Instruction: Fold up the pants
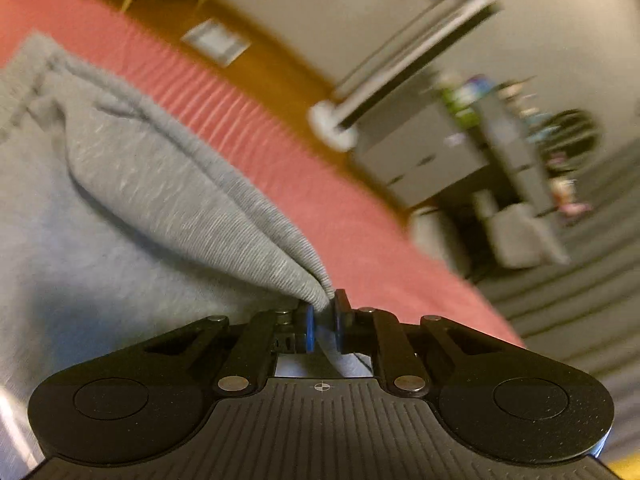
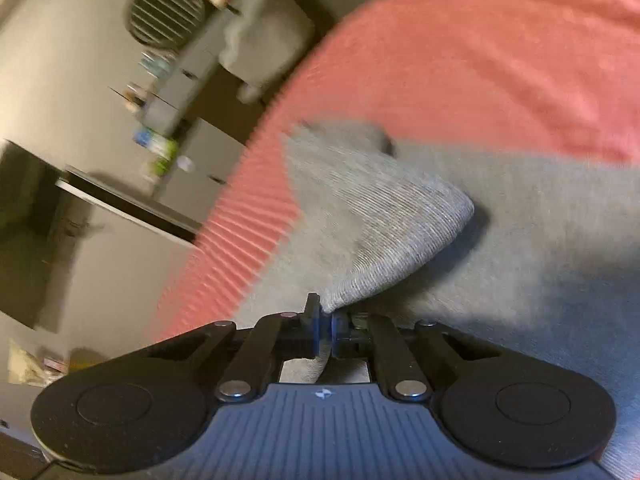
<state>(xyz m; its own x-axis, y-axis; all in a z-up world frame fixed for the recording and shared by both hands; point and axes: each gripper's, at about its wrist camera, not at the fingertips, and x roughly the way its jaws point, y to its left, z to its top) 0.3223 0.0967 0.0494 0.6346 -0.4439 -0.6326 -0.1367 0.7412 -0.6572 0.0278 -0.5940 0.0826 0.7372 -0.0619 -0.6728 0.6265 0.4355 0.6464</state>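
Grey knit pants (image 1: pixel 132 184) lie on a salmon-red ribbed bedspread (image 1: pixel 280 152), occupying the 7 to 11 o'clock part of the left wrist view and the 3 to 6 o'clock part of the right wrist view. Left gripper (image 1: pixel 322 326) is clenched on a pinched corner of the fabric, which tents up from the flat layer toward 10 o'clock. Right gripper (image 2: pixel 326 326) is likewise clamped on a lifted corner, a rounded lobe of cloth running toward 2 o'clock over the flat part of the garment. Both views are motion-blurred, so the grippers appear to be in transit with the cloth. Judged step: carrying a held edge over the rest of the pants to make a fold. Risks: each bite looks shallow, only the tip of the fabric sits between the pads, so a quick pull or drag against the ribbed bedspread could slip a corner free and let the fold collapse. If one gripper leads the other, the edge would land skewed. The lower layer may drag along and bunch rather than stay flat. Bedspread edge is near at 1 o'clock in the left wrist view; overshoot could send cloth off the bed. Cannot tell which end of the pants is held.
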